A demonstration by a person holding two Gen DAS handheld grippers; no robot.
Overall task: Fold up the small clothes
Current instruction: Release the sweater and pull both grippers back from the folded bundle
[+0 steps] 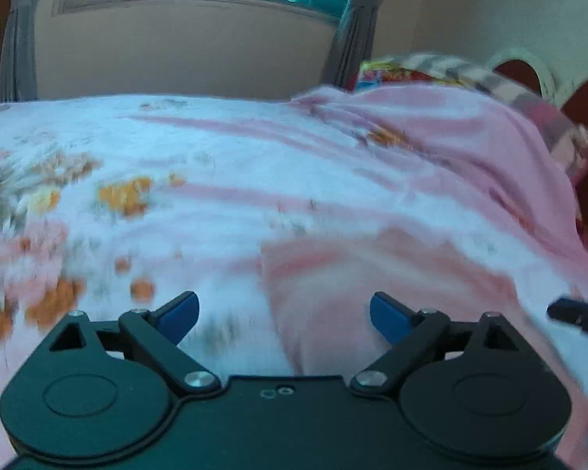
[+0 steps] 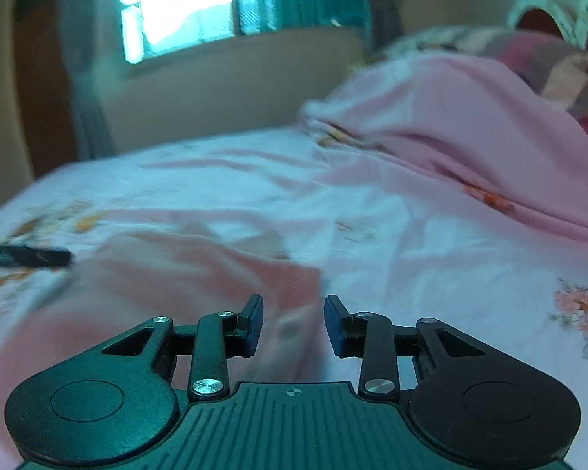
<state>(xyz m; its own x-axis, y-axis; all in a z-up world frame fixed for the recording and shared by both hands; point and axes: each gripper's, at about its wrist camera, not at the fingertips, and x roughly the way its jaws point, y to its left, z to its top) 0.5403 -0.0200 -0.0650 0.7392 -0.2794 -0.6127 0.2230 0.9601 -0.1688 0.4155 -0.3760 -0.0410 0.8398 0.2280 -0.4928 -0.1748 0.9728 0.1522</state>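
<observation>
Left wrist view: left gripper [image 1: 284,319] spread wide, empty, above a pink garment [image 1: 372,274] on the floral bedsheet [image 1: 215,149]. Right gripper [image 2: 293,325] parted, empty. No legible writing.

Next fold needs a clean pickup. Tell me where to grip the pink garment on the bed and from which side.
Grip the pink garment at its far right corner, probably coming from the right with the open right gripper. That edge lies flat and clear against the pale bedsheet. The open left gripper could take the left edge.
</observation>
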